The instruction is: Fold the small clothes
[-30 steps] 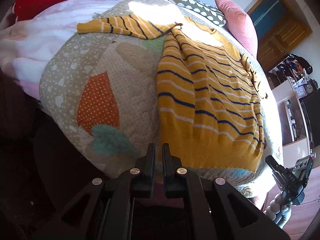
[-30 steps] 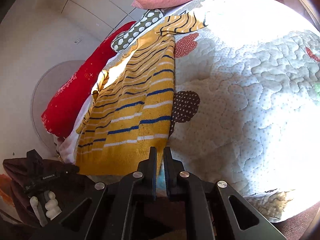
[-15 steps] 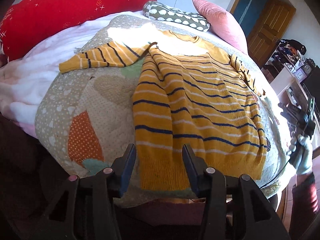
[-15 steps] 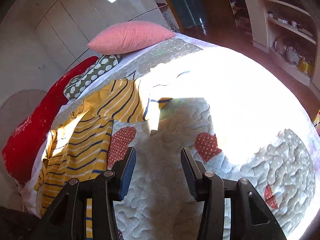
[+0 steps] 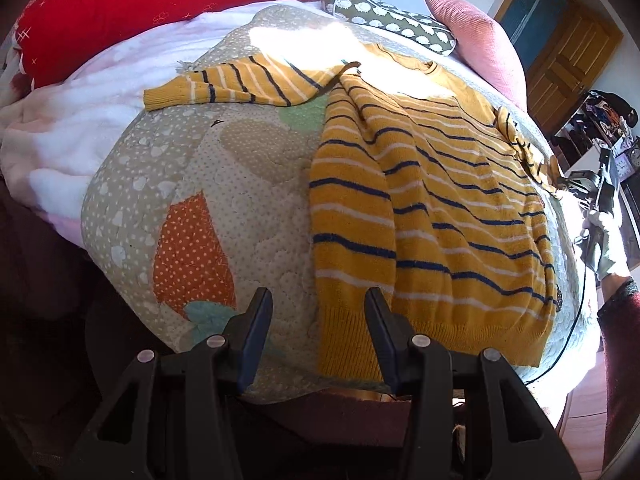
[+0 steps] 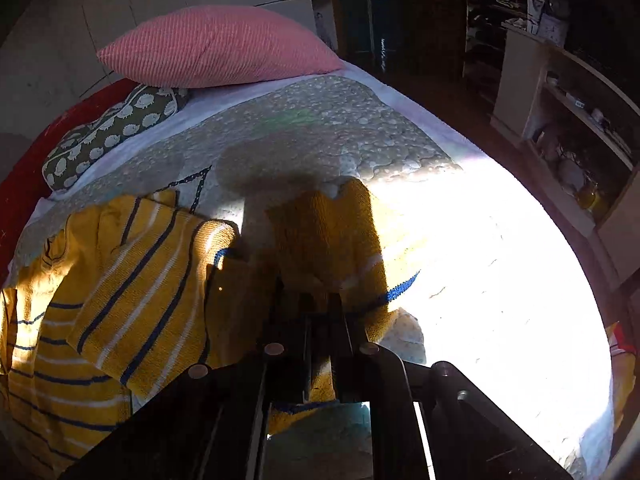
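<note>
The right gripper (image 6: 318,300) has swung from the hem to the far sleeve (image 6: 332,236) and pinched it, while the left gripper (image 5: 316,320) now stands half open, empty, over the sweater (image 5: 432,216) hem. The sweater lies flat on the quilt (image 5: 240,184), nothing folded yet

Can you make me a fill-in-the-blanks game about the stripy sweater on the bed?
1. The yellow sweater has thin stripes in white and dark ____.
2. The right gripper is shut on the sweater's ____.
3. The left gripper hovers ____ over the hem, holding nothing.
4. Behind the sheep-print cushion lies a plain ____ pillow.

Missing words: blue; sleeve; open; pink
</note>
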`<state>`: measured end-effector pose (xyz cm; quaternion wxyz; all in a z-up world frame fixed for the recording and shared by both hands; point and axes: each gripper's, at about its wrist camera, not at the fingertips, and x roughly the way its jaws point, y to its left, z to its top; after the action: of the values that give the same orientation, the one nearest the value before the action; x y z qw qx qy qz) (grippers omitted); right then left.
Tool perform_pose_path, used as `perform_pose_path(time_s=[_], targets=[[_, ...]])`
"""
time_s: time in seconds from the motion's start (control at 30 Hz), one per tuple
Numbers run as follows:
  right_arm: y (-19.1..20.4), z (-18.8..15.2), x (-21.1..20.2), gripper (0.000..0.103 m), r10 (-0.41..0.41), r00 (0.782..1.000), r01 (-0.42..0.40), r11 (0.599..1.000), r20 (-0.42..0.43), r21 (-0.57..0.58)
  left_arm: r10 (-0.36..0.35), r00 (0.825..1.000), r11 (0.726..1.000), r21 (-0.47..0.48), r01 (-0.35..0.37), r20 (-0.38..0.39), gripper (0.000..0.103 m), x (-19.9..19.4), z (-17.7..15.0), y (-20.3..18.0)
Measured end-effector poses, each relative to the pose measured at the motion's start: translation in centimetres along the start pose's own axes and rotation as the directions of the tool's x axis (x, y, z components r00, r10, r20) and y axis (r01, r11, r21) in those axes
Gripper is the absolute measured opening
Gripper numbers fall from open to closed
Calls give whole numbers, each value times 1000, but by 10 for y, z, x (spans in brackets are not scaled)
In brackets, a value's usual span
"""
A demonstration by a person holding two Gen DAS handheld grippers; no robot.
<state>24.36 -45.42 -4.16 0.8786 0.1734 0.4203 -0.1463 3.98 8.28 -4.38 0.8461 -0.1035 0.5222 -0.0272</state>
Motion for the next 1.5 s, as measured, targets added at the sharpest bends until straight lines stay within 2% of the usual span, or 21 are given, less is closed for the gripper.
perform_pose_path(time_s=[0.07, 0.13, 0.27, 0.33, 0.4, 0.47, 0.6, 0.73, 0.87, 1.0, 1.1, 1.2, 1.3, 1.33, 1.4, 1.5], targets=[[-20, 10, -23, 7, -13, 998, 10, 999, 55, 47, -6, 1000, 1000, -10, 6, -5, 47, 3, 2, 3], [-43, 23, -51, 7, -58, 992, 47, 994, 116, 95, -26, 1000, 999, -19, 26, -17, 47, 6, 4, 3], [-81, 57, -114, 7, -201, 946, 157, 970, 255, 184, -60, 998, 998, -16, 59, -20, 47, 8, 4, -1], [-87, 70, -138, 7, -181, 941, 127, 972, 286, 199, -67, 998, 998, -14, 67, -19, 47, 8, 3, -2], [-76, 80, -156, 7, -164, 932, 111, 978, 323, 175, -77, 997, 997, -23, 76, -25, 47, 9, 1, 0], [-48, 87, -166, 7, -125, 925, 85, 988, 358, 125, -93, 995, 995, -40, 92, -31, 47, 10, 0, 3], [30, 93, -164, 7, 34, 932, -39, 999, 361, 7, -104, 994, 993, -59, 103, -22, 47, 7, -3, 11], [141, 76, -135, 7, 186, 941, -141, 975, 282, -171, -111, 994, 991, -73, 111, -1, 47, 4, -7, 23], [260, 36, -95, 7, 306, 942, -246, 909, 138, -338, -130, 992, 987, -101, 129, 2, 47, 7, -8, 41], [360, -18, -51, 7, 370, 929, -340, 824, -24, -454, -130, 991, 984, -122, 131, 17, 47, 8, -6, 59], [412, -58, -14, 7, 378, 915, -395, 780, -138, -486, -129, 991, 981, -144, 131, 22, 47, 10, -6, 71], [441, -95, 20, 9, 333, 909, -415, 756, -250, -507, -128, 992, 977, -169, 128, 15, 47, 14, -6, 83], [442, -116, 30, 12, 308, 894, -441, 737, -326, -513, -129, 992, 974, -184, 128, 11, 47, 16, -8, 91], [436, -116, 27, 18, 326, 882, -463, 733, -340, -498, -130, 992, 974, -187, 129, 9, 48, 17, -9, 92], [424, -113, 18, 24, 378, 849, -518, 733, -368, -441, -136, 991, 972, -192, 135, 5, 48, 19, -9, 94], [400, -103, -1, 24, 454, 784, -604, 717, -423, -349, -139, 990, 972, -190, 138, 7, 50, 21, -9, 93]])
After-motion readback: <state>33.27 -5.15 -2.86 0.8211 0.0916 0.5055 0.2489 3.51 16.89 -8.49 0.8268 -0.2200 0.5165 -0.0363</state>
